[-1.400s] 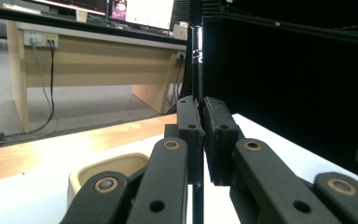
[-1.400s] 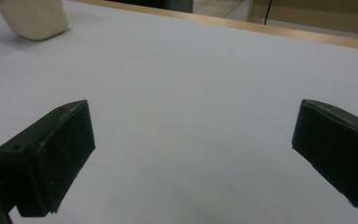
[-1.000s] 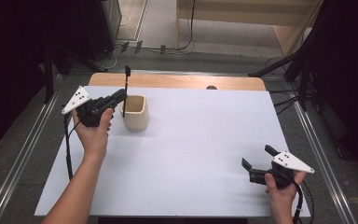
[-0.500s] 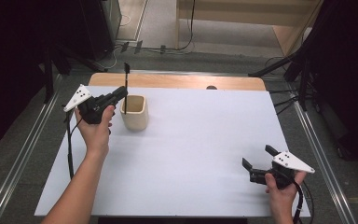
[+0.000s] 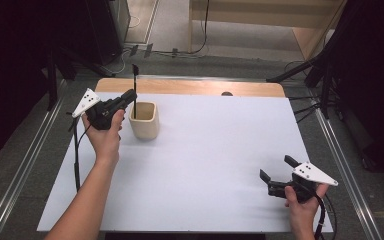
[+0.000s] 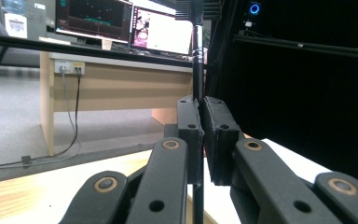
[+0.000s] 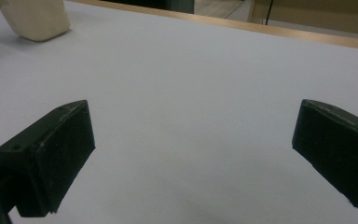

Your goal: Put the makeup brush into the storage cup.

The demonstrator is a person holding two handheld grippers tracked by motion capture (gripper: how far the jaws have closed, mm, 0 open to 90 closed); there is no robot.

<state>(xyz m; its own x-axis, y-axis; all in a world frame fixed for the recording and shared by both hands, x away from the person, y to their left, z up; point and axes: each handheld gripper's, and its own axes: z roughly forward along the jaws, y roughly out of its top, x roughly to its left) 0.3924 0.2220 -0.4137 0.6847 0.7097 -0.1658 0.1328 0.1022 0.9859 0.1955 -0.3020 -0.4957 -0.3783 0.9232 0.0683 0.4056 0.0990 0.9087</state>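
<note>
Left tool [image 5: 128, 96] clenched on thin black upright rod [image 5: 135, 92], lower end seemingly inside cream square cup [image 5: 144, 120] on white bench [image 5: 205, 155]. Release probably left. Right tool [image 5: 275, 176] released, idle, well apart.

The table [image 5: 205, 165] carried a white surface over most of its top, with a bare wooden strip exposed along the far edge at twelve o'clock. One cream cup [image 5: 144, 120], open at the top, stood upright directly on the white surface toward ten o'clock. A small dark mark sat on the wooden strip near twelve o'clock; its nature could not be determined.
</note>
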